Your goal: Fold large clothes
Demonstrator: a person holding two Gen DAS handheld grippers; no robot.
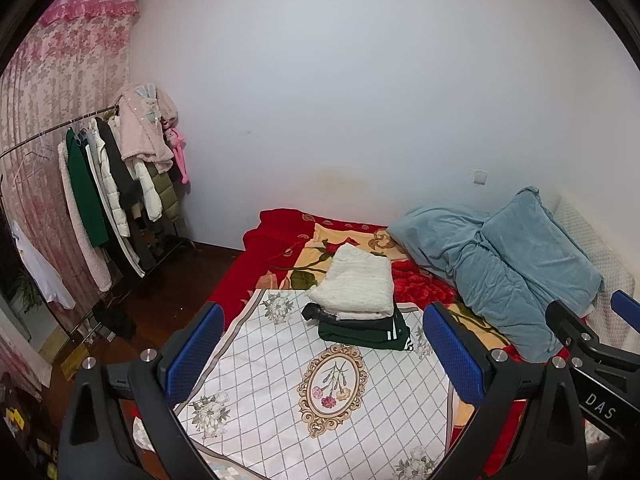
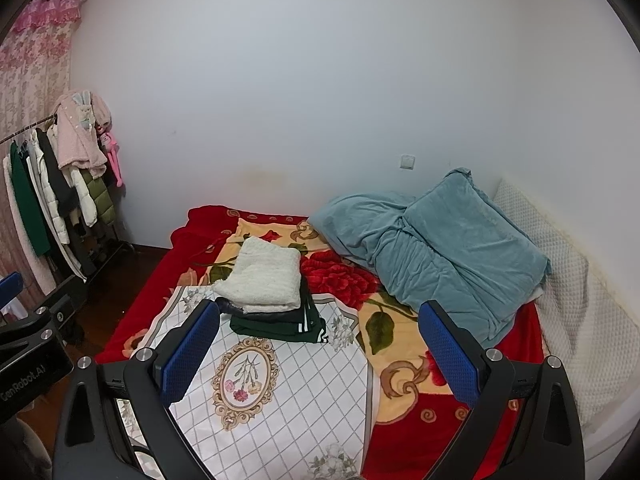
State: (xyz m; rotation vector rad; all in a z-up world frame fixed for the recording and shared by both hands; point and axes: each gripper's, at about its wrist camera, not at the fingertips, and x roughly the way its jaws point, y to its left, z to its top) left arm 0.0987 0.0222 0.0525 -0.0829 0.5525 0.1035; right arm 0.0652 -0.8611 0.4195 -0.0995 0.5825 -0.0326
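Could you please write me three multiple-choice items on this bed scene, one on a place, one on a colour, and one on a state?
1. Where does the fluffy white folded garment lie?
A. on the dark green folded garment
B. on the rumpled teal duvet
C. on the floor

2. What colour are the pads on the gripper fingers?
A. red
B. blue
C. yellow

3. How do the left gripper and right gripper stand?
A. both shut on cloth
B. one open, one shut
C. both open, holding nothing

Answers: 1 A, the white bundle tops the stack of dark clothes; 2 B, the dimpled pads are blue; 3 C, wide gaps show between both pairs of fingers.
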